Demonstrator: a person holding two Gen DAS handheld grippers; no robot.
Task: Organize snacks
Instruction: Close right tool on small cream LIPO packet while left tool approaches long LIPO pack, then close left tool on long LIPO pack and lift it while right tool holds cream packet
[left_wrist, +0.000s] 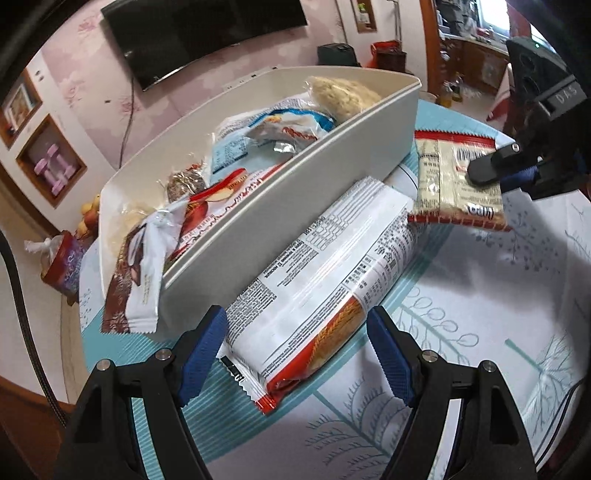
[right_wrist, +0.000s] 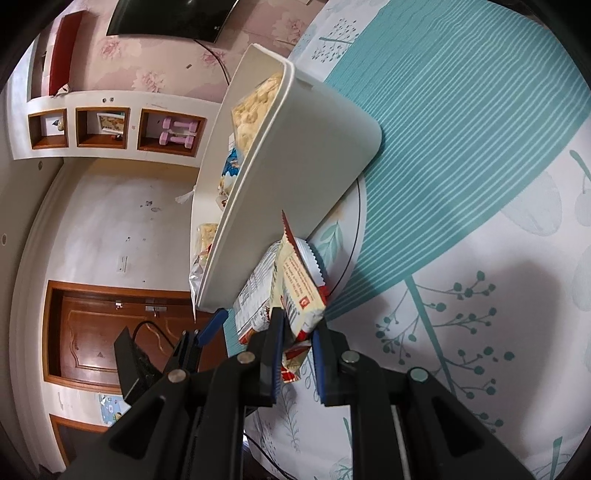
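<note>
Cream bin (left_wrist: 295, 206) (crammed) flanks long biscuit pack (left_wrist: 325, 273) between wide left jaws; right jaws clench small packet (right_wrist: 301, 295).

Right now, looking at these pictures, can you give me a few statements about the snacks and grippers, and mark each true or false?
1. The right gripper is clamped on a small snack packet. True.
2. The white bin has nothing in it. False: several snacks lie inside.
3. The left gripper is open, with a long biscuit pack between its fingers. True.
4. The long biscuit pack is inside the bin. False: it lies on the tablecloth beside it.
</note>
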